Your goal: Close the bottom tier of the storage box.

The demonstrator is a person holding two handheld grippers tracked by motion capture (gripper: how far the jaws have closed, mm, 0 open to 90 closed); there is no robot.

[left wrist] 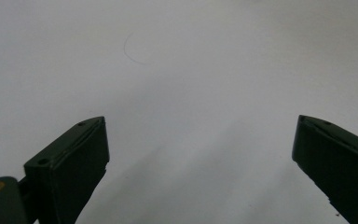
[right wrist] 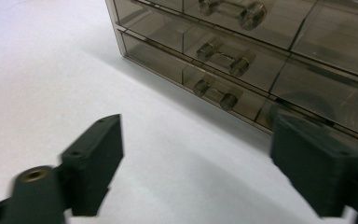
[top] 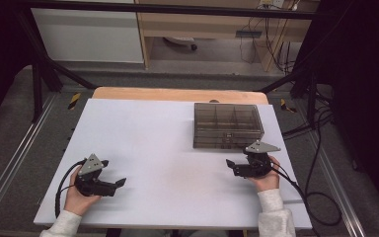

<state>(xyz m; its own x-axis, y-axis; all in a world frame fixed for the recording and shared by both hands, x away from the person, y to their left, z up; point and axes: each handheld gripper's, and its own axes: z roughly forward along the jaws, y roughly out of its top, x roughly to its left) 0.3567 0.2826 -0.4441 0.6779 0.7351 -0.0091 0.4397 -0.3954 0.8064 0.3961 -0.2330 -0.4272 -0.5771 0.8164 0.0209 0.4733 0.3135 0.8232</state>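
High view: a smoky, see-through plastic drawer box (top: 228, 126) stands on the white worktop (top: 153, 148), toward its far right. The right gripper (top: 231, 165) sits just in front of the box's near right corner, close to it but apart, held in a hand with a pale sleeve. The left gripper (top: 121, 182) rests well away to the box's near left, over bare worktop. Both point inward across the worktop.

Left gripper view: the two black fingers (left wrist: 74, 158) stand wide apart with nothing between them, only the smooth matt white worktop (left wrist: 177, 70) beneath, marked by one faint curved scratch.

Right gripper view: the fingers (right wrist: 93, 154) are spread wide and empty, hanging just in front of the box (right wrist: 242, 51). Its front shows stacked shallow drawers, each with a small bar handle (right wrist: 216, 93) standing on two round posts; thin dividers split the drawers into compartments.

Handling, as a judgement: the box looks light, rigid and glossy, so it could slide on the smooth worktop when a drawer is pulled, and the thin plastic may crack under a hard squeeze. The bar handles seem the sensible place to grip, pinched across the bar, perhaps with the other gripper bracing the box's side.
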